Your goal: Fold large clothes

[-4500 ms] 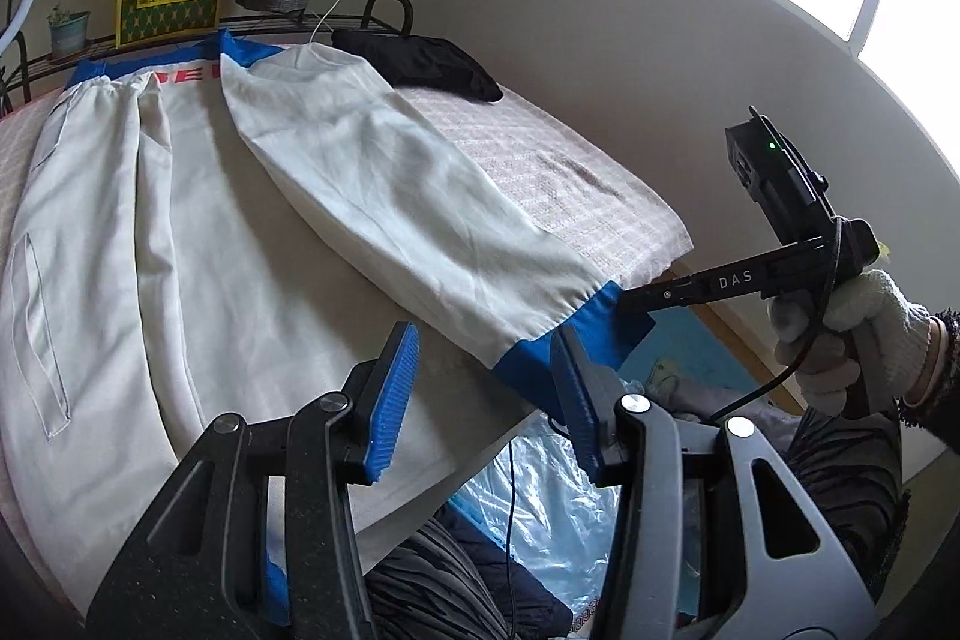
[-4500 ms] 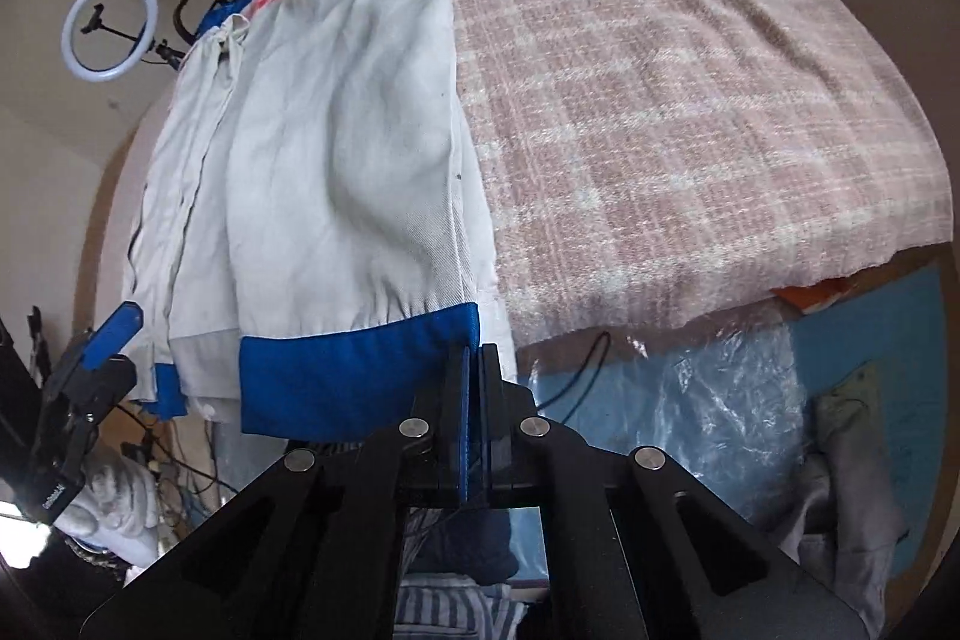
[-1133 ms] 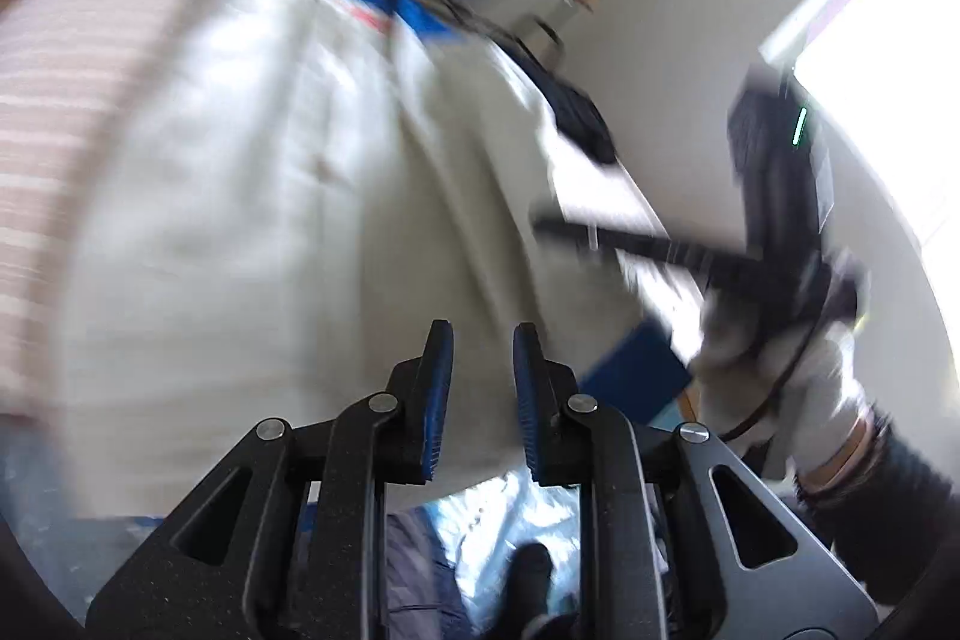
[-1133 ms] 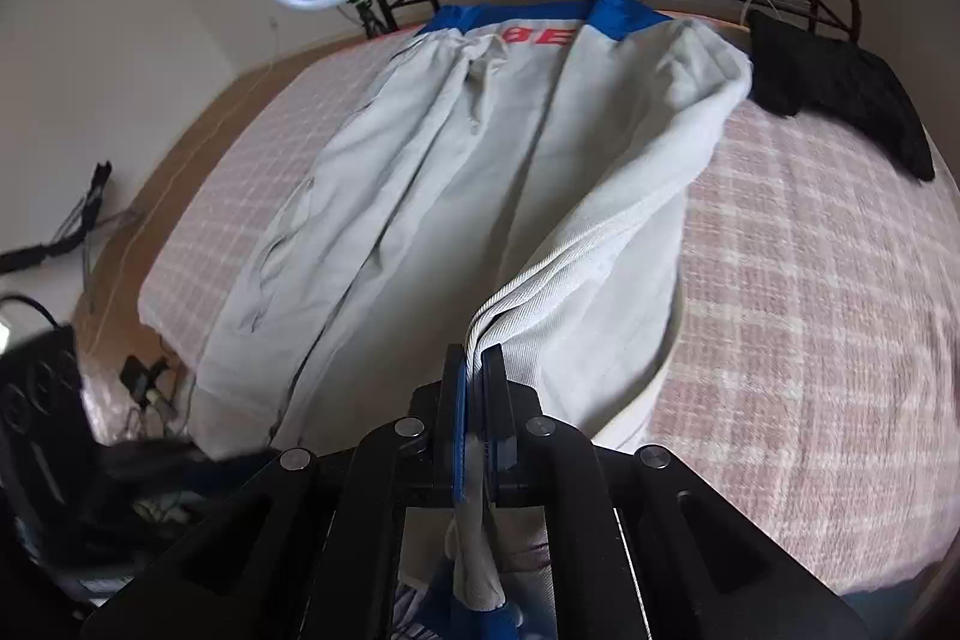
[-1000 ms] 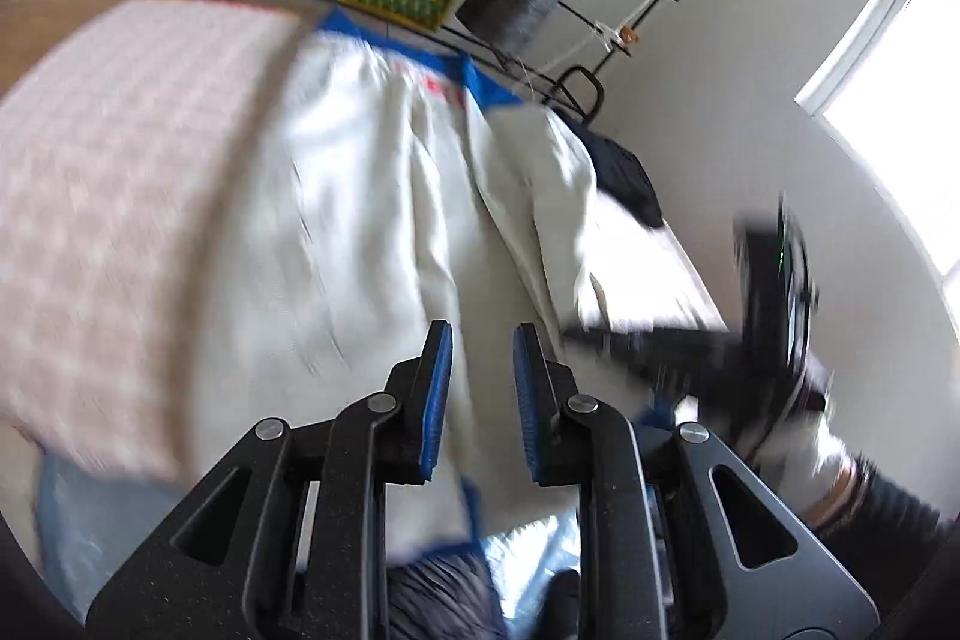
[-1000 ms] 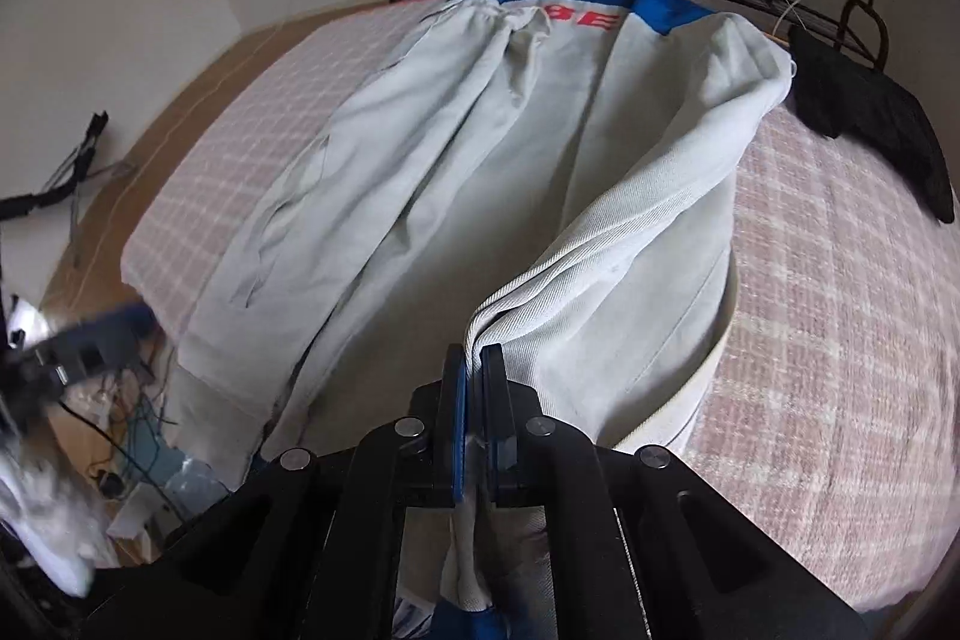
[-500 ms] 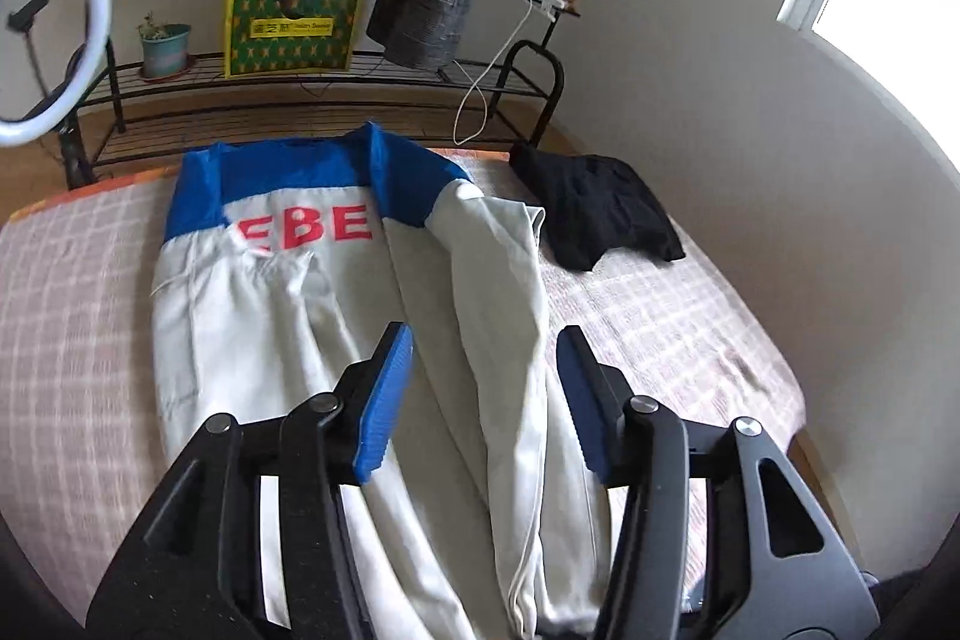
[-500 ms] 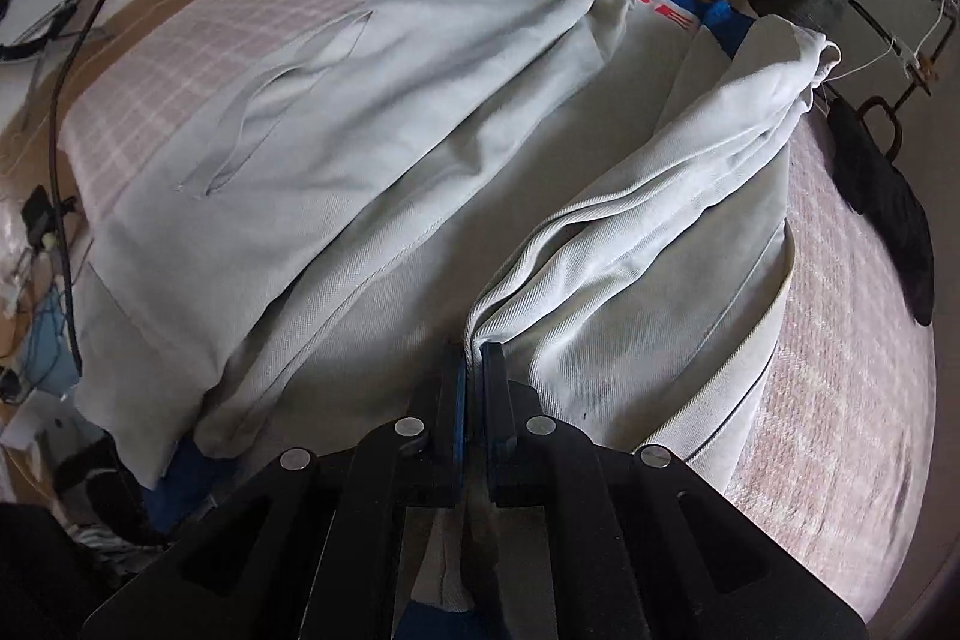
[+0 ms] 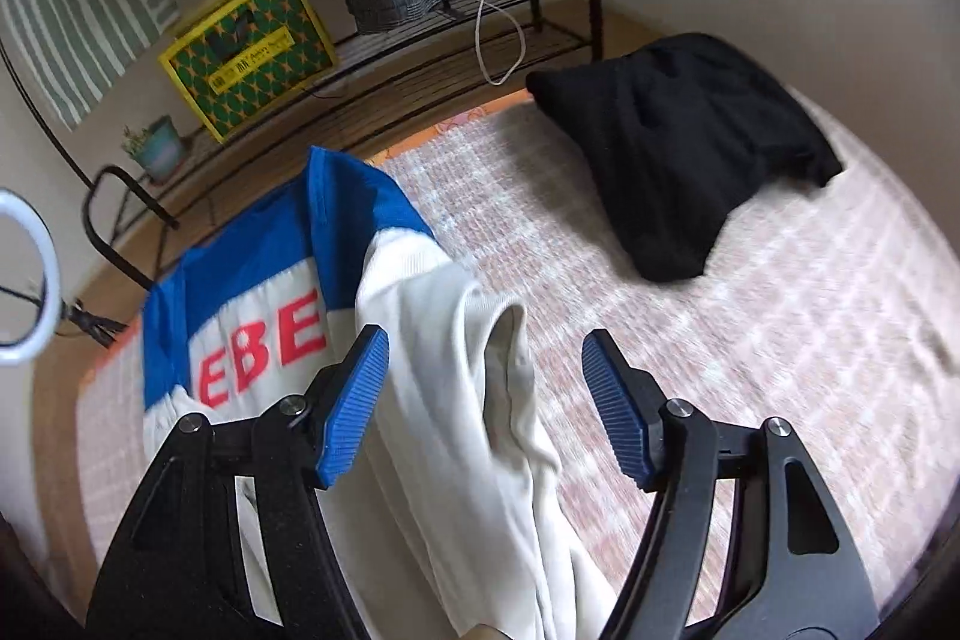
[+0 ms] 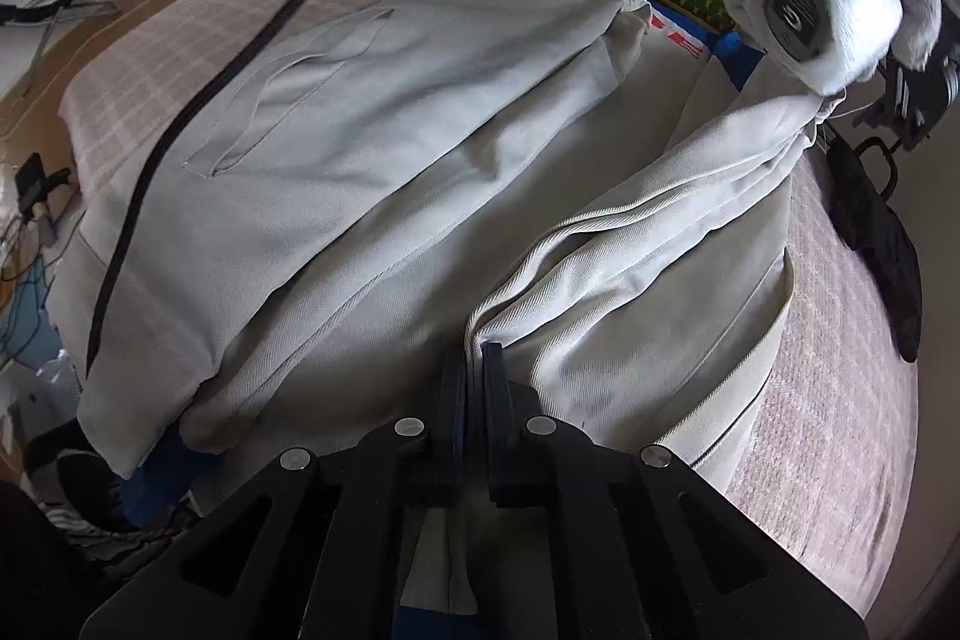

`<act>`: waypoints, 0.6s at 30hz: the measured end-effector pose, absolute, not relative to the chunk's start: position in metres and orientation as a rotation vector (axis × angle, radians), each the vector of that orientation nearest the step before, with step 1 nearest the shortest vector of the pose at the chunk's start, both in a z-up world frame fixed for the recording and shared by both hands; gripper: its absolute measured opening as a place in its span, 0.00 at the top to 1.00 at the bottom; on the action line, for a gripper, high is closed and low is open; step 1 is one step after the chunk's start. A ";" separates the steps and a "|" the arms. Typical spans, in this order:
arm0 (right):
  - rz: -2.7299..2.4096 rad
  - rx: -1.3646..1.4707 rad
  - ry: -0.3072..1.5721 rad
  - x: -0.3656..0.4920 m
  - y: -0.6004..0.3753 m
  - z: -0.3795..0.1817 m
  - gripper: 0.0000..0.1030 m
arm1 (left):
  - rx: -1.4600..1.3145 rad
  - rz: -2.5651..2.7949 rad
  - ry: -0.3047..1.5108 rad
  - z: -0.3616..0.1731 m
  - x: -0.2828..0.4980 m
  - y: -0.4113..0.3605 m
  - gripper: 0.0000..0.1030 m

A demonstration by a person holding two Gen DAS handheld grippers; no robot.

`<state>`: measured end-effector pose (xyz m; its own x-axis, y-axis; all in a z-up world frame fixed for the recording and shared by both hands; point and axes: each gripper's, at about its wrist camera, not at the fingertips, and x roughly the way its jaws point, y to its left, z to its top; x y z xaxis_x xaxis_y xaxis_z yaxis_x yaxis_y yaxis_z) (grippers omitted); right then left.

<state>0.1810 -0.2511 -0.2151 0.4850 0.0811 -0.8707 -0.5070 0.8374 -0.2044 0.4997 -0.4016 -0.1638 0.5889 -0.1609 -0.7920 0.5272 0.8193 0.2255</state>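
Above the sleeve (image 9: pixel 456 400), left tongs (image 9: pixel 486 400) are opening wider; right tongs (image 10: pixel 476 388) stay clamped, seemingly on it.

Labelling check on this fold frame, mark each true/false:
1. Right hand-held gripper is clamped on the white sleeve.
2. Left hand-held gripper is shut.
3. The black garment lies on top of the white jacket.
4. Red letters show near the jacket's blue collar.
1. True: the right hand-held gripper pinches the white sleeve.
2. False: the left hand-held gripper is opening, pads clear of the cloth.
3. False: the black garment lies apart on the blanket.
4. True: the red letters sit below the blue collar.
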 end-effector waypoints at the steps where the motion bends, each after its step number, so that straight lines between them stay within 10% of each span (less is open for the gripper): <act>1: 0.378 -0.472 1.008 0.181 -0.252 -0.215 0.96 | 0.518 -0.379 0.849 -0.170 0.503 -0.408 0.31; 4: 0.389 -0.433 1.022 0.182 -0.256 -0.214 0.96 | 0.606 -0.295 0.854 -0.188 0.519 -0.414 0.34; 6: 0.392 -0.423 1.026 0.183 -0.258 -0.214 0.96 | 0.563 -0.294 0.871 -0.189 0.529 -0.401 0.87; 18: 0.406 -0.369 1.012 0.179 -0.261 -0.202 0.96 | -0.089 -0.425 1.015 -0.193 0.585 -0.232 0.91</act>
<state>0.1793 -0.2615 -0.2024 0.4682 0.1548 -0.8700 -0.4886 0.8657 -0.1090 0.5846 -0.2315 -0.1930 0.4538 -0.3845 -0.8039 0.3029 0.9149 -0.2667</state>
